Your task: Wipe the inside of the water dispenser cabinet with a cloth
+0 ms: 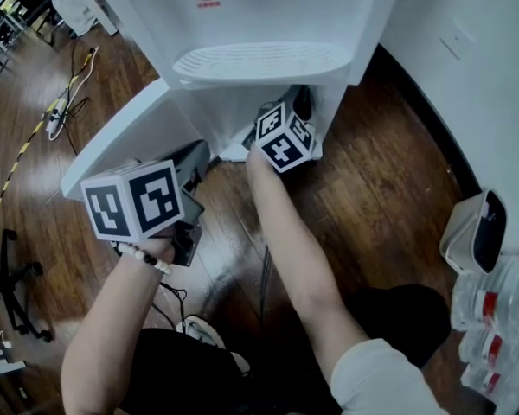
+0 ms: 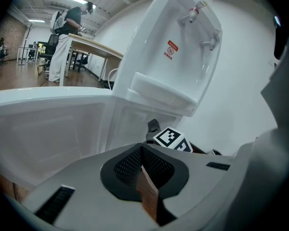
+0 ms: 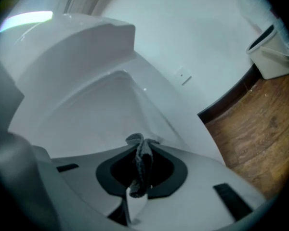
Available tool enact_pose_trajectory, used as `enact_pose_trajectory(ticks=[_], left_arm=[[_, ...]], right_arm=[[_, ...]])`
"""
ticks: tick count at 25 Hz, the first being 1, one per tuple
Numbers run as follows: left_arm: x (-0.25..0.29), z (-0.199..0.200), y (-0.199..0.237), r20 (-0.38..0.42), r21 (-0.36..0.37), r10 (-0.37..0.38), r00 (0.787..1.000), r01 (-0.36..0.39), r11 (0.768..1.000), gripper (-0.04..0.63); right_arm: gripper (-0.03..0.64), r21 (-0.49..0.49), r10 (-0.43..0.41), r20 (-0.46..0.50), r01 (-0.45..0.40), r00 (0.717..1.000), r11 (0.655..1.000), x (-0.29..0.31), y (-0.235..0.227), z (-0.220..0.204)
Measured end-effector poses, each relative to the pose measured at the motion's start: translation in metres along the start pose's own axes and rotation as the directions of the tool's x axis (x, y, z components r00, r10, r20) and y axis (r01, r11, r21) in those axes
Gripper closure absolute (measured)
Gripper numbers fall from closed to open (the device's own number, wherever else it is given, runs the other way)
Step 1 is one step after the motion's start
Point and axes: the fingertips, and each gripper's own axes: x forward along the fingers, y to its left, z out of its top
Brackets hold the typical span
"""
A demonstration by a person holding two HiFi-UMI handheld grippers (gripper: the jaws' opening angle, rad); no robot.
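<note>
Right gripper (image 3: 142,153) clamped on a small grey woven cloth (image 3: 143,163), bunched fold between the jaws, at the mouth of the white plastic water dispenser cabinet (image 3: 101,105). Left gripper (image 2: 141,153): jaws together, nothing held, beside the white cabinet door (image 2: 43,124). Cloth judged light, limp, grippy; hold it at the bunched middle.
</note>
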Motion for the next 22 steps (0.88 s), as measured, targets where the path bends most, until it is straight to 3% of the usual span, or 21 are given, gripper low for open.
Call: enact_pose_trajectory(ticks=[6, 12, 22], left_arm=[[-0.002, 0.000, 0.000, 0.000, 0.001, -0.001, 1.000, 0.001, 1.000, 0.604], [-0.001, -0.001, -0.004, -0.003, 0.004, -0.003, 1.000, 0.003, 1.000, 0.605], [0.001, -0.004, -0.004, -0.013, 0.004, 0.001, 1.000, -0.001, 1.000, 0.604]], right_arm=[[0.575, 0.015, 0.047, 0.115, -0.049, 0.992, 0.999, -0.017, 0.015, 0.039], [0.575, 0.070, -0.050, -0.002, 0.050, 0.999, 0.996, -0.013, -0.023, -0.004], [0.574, -0.006, -0.179, -0.166, 0.181, 0.970, 0.984, -0.004, -0.085, -0.072]])
